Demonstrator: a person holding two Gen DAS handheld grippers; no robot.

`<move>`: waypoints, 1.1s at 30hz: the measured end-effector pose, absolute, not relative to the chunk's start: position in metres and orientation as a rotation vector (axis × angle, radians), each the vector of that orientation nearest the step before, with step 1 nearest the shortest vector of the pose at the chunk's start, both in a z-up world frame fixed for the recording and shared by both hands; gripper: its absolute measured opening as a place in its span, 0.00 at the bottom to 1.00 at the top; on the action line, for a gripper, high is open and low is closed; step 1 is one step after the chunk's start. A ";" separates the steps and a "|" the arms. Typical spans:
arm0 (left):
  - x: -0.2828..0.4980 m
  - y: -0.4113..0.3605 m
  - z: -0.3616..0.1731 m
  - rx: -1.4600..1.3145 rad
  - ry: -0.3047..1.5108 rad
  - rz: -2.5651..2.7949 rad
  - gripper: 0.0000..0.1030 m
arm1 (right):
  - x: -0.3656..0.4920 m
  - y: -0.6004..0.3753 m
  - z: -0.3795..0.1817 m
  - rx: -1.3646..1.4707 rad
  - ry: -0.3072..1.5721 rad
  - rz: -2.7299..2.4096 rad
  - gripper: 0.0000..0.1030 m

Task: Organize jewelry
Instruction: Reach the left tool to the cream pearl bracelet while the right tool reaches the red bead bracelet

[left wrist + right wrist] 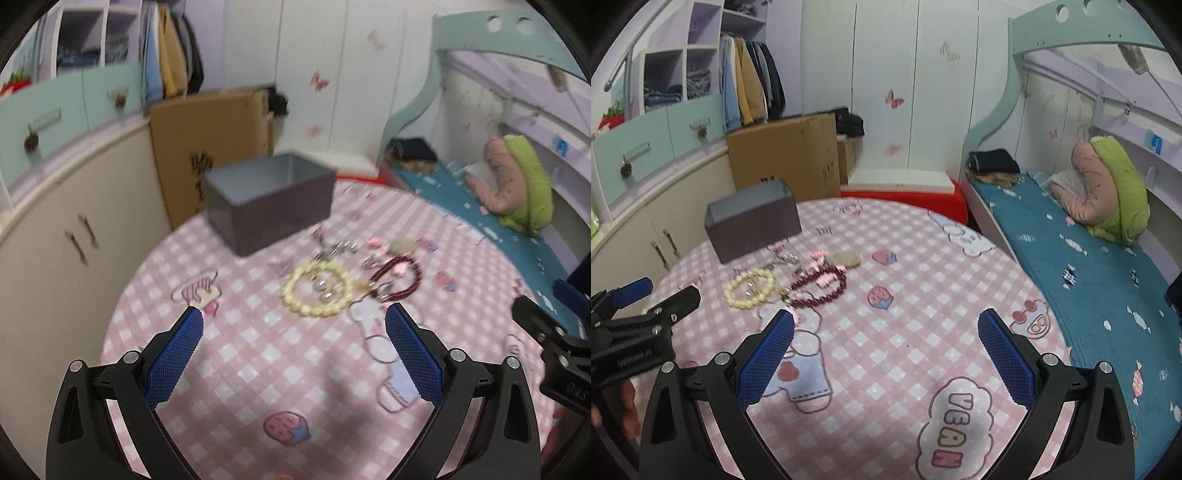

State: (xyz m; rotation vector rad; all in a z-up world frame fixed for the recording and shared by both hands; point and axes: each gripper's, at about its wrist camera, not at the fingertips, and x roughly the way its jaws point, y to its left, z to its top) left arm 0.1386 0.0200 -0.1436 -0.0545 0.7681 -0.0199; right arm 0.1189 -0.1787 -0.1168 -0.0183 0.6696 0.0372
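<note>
Jewelry: heap on the checked tablecloth, at 1 o'clock of the box, well apart from both grippers.
Box: grey, open-topped, at 10 o'clock.
Cream bead bracelet: leftmost piece.
Dark red bead bracelet: at its 3 o'clock.
Left gripper: fingers spread apart, empty.
Right gripper: fingers spread apart, empty.

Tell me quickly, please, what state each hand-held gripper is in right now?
Left hand-held gripper: open, holding nothing, above the tablecloth near the cream bead bracelet.
Right hand-held gripper: open, holding nothing.
</note>
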 end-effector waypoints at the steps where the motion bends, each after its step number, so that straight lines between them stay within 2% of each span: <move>1: 0.144 0.021 -0.148 -0.065 0.788 -0.019 0.93 | 0.123 -0.180 -0.121 -0.017 0.682 0.037 0.94; 16: 0.211 0.039 -0.185 -0.047 0.975 0.091 0.93 | 0.172 -0.180 -0.151 -0.006 0.790 0.076 0.94; 17: 0.212 0.039 -0.187 -0.040 0.980 0.099 0.90 | 0.175 -0.179 -0.153 -0.006 0.795 0.080 0.94; 18: 0.214 0.040 -0.189 -0.040 0.988 0.106 0.73 | 0.178 -0.178 -0.154 -0.006 0.799 0.083 0.94; 19: 0.216 0.043 -0.190 -0.055 0.995 0.103 0.63 | 0.180 -0.178 -0.154 -0.008 0.802 0.084 0.94; 20: 0.216 0.046 -0.190 -0.078 0.994 0.104 0.56 | 0.183 -0.178 -0.155 -0.011 0.805 0.086 0.94; 22: 0.219 0.047 -0.190 -0.058 0.993 0.116 0.52 | 0.188 -0.176 -0.155 -0.015 0.809 0.091 0.94; 28: 0.218 0.044 -0.193 -0.006 0.973 0.095 0.49 | 0.201 -0.172 -0.153 -0.033 0.806 0.094 0.94; 33: 0.216 0.030 -0.192 0.057 0.955 0.047 0.17 | 0.214 -0.166 -0.157 -0.041 0.837 0.113 0.94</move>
